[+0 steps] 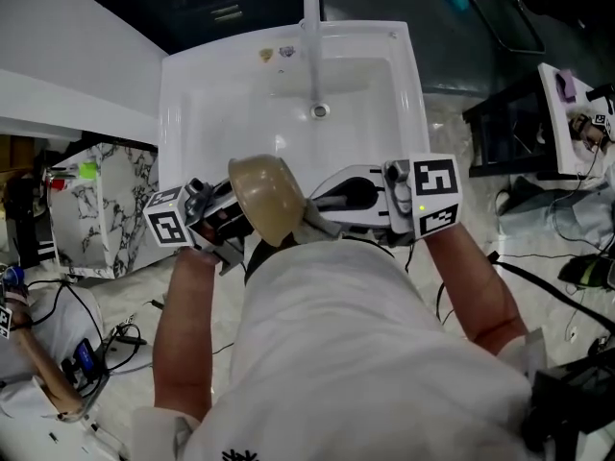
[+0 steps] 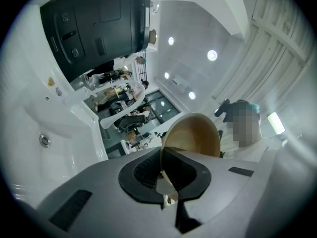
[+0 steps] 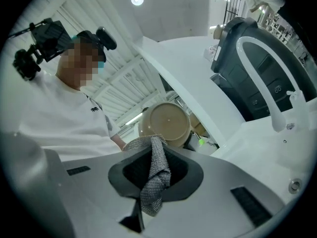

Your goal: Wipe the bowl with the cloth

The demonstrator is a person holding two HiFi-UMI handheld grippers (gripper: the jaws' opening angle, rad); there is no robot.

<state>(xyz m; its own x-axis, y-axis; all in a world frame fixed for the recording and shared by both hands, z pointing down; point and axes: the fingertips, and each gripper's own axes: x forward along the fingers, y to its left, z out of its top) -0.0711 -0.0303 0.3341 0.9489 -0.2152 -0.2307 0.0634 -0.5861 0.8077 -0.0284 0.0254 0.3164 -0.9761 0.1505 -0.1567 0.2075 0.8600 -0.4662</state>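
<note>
A tan bowl (image 1: pixel 264 198) hangs tilted on its side over the near rim of the sink, in front of the person's chest. My left gripper (image 1: pixel 238 223) is shut on its rim; in the left gripper view the rim edge runs down between the jaws (image 2: pixel 167 182), and the bowl's (image 2: pixel 194 135) hollow shows beyond. My right gripper (image 1: pixel 325 215) is shut on a grey woven cloth (image 3: pixel 154 175) that hangs in a fold from the jaws. The cloth (image 1: pixel 317 223) sits right beside the bowl's outside. The bowl's base (image 3: pixel 168 123) faces the right gripper (image 3: pixel 148 192).
A white sink (image 1: pixel 202 113) with a tall tap (image 1: pixel 312 17) and a drain (image 1: pixel 320 110) lies ahead. A marble-patterned cabinet (image 1: pixel 106 200) stands at the left, a dark cart (image 1: pixel 519 133) at the right. Cables (image 1: pixel 538 281) trail over the floor.
</note>
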